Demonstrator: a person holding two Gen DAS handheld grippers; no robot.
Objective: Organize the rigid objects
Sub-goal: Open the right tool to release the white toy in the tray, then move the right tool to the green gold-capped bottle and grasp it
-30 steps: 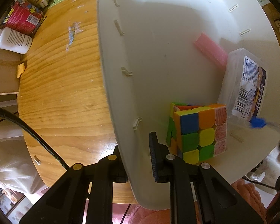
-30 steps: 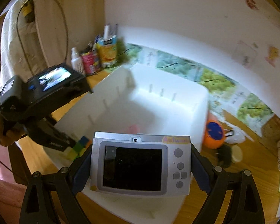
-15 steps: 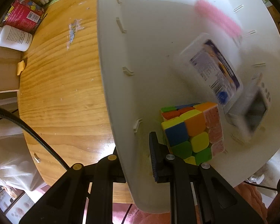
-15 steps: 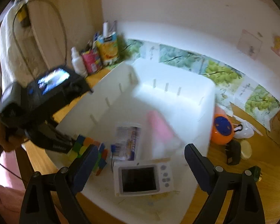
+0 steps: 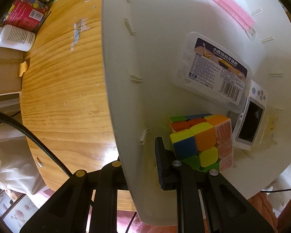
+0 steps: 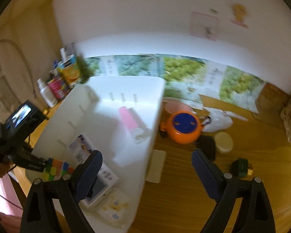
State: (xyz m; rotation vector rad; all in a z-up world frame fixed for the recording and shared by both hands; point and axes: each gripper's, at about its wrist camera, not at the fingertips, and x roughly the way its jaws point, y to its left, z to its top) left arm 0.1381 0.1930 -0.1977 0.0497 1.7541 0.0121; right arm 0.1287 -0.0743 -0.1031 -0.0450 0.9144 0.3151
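A white plastic bin (image 5: 155,44) (image 6: 145,91) stands on the wooden table. Inside lie a colourful puzzle cube (image 5: 201,141) (image 6: 56,168), a clear labelled plastic box (image 5: 215,71) (image 6: 80,148), a pink bar (image 5: 230,9) (image 6: 129,119) and a silver handheld device with a screen (image 5: 249,122) (image 6: 101,184). My left gripper (image 5: 139,167) is shut on the bin's near left wall, one finger inside, one outside. My right gripper (image 6: 146,170) is open and empty, above the bin's right wall and the table.
Right of the bin on the table are an orange round pot with a blue lid (image 6: 182,129), a white card (image 6: 157,166), a cream disc (image 6: 224,141), a dark block (image 6: 206,145) and a small green item (image 6: 241,167). Bottles and cartons (image 5: 19,29) (image 6: 62,83) stand at the far left.
My right gripper opened and let the silver device drop into the bin, then swung right and up. The box and pink bar slid within the bin. The left gripper kept its hold.
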